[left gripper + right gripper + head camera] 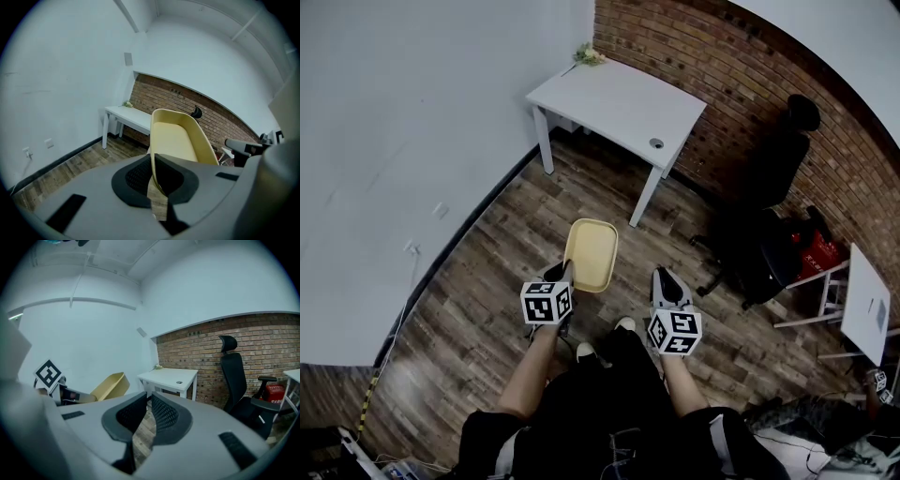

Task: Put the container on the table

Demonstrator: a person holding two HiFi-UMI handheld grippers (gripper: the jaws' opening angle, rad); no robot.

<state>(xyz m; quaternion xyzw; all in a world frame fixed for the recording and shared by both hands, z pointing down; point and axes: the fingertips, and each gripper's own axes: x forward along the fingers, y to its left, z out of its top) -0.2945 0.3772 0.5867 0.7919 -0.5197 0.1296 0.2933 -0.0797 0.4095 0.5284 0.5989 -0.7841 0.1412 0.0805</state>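
Yellow container: near rim clamped between jaws of left tool, held above wood floor, well short of far white table. Right tool: jaws almost together, empty.

The left tool and the right tool are each built as a smooth grey housing, broad and rounded, with small dark rectangular recesses set into it. The jaws are faced with black pads moulded in a fine mesh pattern. A white cube with black square markers is mounted on each: the left cube and the right cube. Black clothing and white shoes are worn
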